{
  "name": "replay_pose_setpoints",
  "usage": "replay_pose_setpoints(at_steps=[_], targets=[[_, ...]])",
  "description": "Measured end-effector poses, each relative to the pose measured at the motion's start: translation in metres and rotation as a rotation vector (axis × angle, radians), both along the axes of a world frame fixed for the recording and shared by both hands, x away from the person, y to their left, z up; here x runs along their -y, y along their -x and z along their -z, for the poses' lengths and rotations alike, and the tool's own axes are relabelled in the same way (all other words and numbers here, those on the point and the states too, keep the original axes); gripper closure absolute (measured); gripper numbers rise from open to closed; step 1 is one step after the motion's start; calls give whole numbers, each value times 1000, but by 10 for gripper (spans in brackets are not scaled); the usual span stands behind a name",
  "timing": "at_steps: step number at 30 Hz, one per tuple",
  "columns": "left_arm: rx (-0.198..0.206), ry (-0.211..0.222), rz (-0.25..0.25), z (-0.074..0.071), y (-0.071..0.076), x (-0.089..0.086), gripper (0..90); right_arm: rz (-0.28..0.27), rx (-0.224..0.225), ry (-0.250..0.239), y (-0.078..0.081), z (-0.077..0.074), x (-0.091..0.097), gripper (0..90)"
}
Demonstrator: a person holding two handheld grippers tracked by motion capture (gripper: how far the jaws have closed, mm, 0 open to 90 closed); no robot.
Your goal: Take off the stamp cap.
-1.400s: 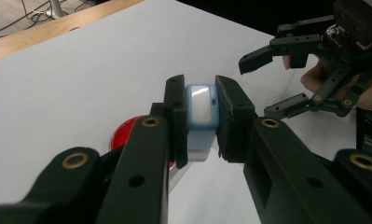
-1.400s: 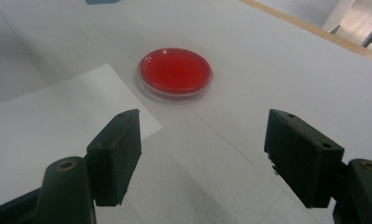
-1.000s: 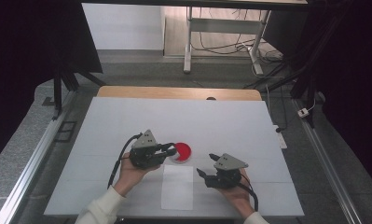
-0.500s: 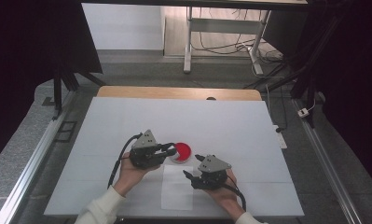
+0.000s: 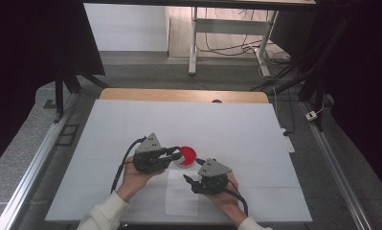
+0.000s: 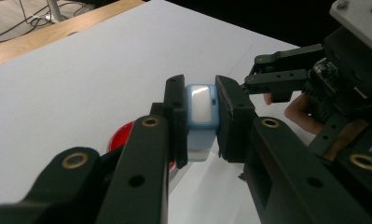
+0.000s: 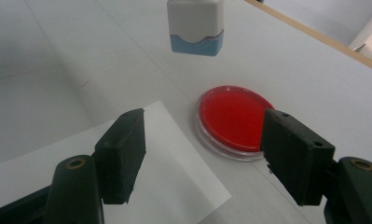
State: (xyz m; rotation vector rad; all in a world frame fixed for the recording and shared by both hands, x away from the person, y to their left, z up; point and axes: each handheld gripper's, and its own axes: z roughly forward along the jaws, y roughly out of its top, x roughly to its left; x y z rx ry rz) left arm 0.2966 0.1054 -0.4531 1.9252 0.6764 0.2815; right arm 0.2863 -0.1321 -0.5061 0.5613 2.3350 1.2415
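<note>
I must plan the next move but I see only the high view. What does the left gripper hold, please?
Observer: The left gripper is shut on a small white-and-blue block.
Operator: Is the block resting on the red dish?
Observer: No, in the right gripper view it hangs in the air beyond the red dish, apart from it.
Operator: And the right gripper?
Observer: The right gripper is open; its jaws have just been closing with nothing between them, over the white paper sheet and the dish edge.

white-and-blue block top cut off, red dish mostly hidden behind jaws
</note>
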Motion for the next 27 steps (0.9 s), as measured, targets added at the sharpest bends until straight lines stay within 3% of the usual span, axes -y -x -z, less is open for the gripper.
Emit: replay_pose_setpoints(at_steps=[10, 27], targets=[[2, 7, -8, -1, 0, -3, 750, 1, 27, 37, 2, 2, -19, 329], [2, 22, -14, 0, 1, -1, 750, 30, 61, 6, 1, 0, -25, 399]])
